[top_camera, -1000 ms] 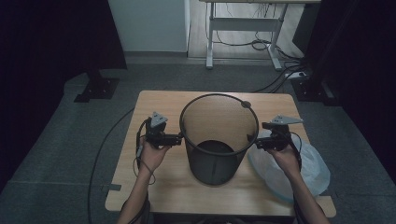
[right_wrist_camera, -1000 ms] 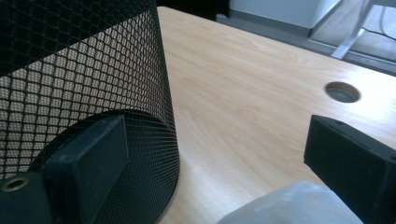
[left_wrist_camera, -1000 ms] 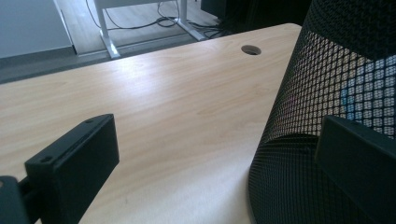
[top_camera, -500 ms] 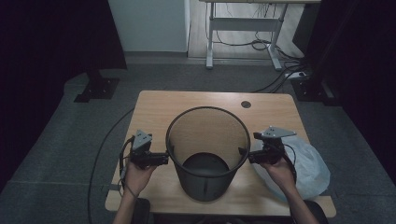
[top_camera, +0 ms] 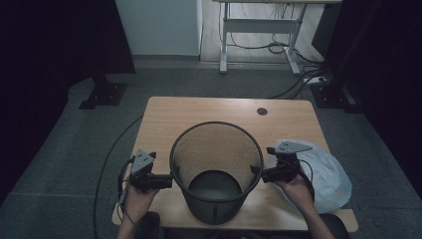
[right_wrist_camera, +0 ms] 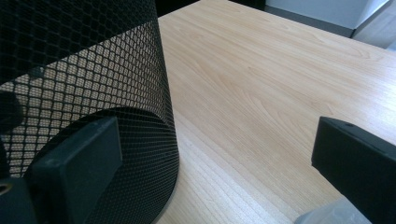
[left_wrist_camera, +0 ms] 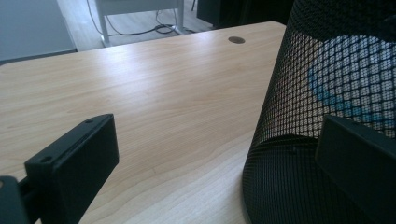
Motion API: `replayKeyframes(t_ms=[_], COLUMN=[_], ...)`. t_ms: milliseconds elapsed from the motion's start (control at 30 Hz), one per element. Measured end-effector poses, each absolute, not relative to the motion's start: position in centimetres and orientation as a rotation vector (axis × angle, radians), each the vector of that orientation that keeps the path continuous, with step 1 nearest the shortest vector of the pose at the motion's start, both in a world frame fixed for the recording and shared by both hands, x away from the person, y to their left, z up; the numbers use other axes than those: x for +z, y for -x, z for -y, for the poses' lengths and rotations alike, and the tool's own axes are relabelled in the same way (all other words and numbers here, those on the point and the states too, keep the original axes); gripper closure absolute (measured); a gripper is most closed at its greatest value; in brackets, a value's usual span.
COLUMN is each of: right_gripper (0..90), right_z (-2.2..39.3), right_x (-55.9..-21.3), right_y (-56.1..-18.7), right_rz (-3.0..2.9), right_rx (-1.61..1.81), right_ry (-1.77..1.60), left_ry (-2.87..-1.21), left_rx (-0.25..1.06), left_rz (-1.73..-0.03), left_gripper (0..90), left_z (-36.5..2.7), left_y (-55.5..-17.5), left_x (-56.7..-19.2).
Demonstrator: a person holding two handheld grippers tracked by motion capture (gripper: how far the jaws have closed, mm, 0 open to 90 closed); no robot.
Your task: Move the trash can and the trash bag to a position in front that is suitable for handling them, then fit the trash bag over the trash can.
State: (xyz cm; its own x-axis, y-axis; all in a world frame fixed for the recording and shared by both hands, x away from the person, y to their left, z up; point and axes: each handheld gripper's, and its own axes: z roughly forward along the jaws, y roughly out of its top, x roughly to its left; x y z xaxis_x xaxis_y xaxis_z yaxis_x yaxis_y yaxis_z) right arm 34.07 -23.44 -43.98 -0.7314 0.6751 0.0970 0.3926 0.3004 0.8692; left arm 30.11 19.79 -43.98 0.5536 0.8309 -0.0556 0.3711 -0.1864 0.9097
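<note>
A: Start at the near edge. What are the hands doing?

B: The left gripper [top_camera: 168, 180] sits just left of the black mesh bin [top_camera: 216, 174], pointing at its wall. In the left gripper view its jaws stand wide apart; the right-hand jaw lies against or just in front of the mesh, and the other hangs over bare wood. Nothing is pinched between them.

A: And the other side?

B: The right gripper [top_camera: 257, 172] mirrors it, tips at the bin's right wall below the rim. Its jaws have just been opening and now stand wide. In the right gripper view one jaw lies in front of the mesh and the other over the tabletop, so the wall is not clamped.

A: So where is the bin?

B: Upright on the wooden table [top_camera: 214, 112], directly between the two sets of fingertips, close to the near edge. I cannot tell whether either tip truly touches it.

A: Anything beyond the fingers?

B: A crumpled clear plastic bag [top_camera: 326, 174] lies just behind and outside the right hand. Farther off, past the bin, is a round cable hole [top_camera: 262, 111] near the table's far edge.
</note>
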Motion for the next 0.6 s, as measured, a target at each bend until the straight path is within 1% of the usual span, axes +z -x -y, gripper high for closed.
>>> replayKeyframes(t_ms=[200, 600], right_gripper=[0.0, 0.0], right_z=[24.9, 29.1], right_x=[-43.8, -43.9], right_y=[-34.5, -34.6], right_rz=[-2.258, -2.229], right_rx=[1.387, 1.319], right_ry=[-1.002, -1.061], left_ry=[-1.782, -1.834], left_rx=[0.573, 0.550], left_rz=[-1.006, -1.086], left_gripper=[0.0, 0.0], left_z=[-20.1, -20.5], left_y=[-31.2, -33.3], left_x=[-45.3, -49.4])
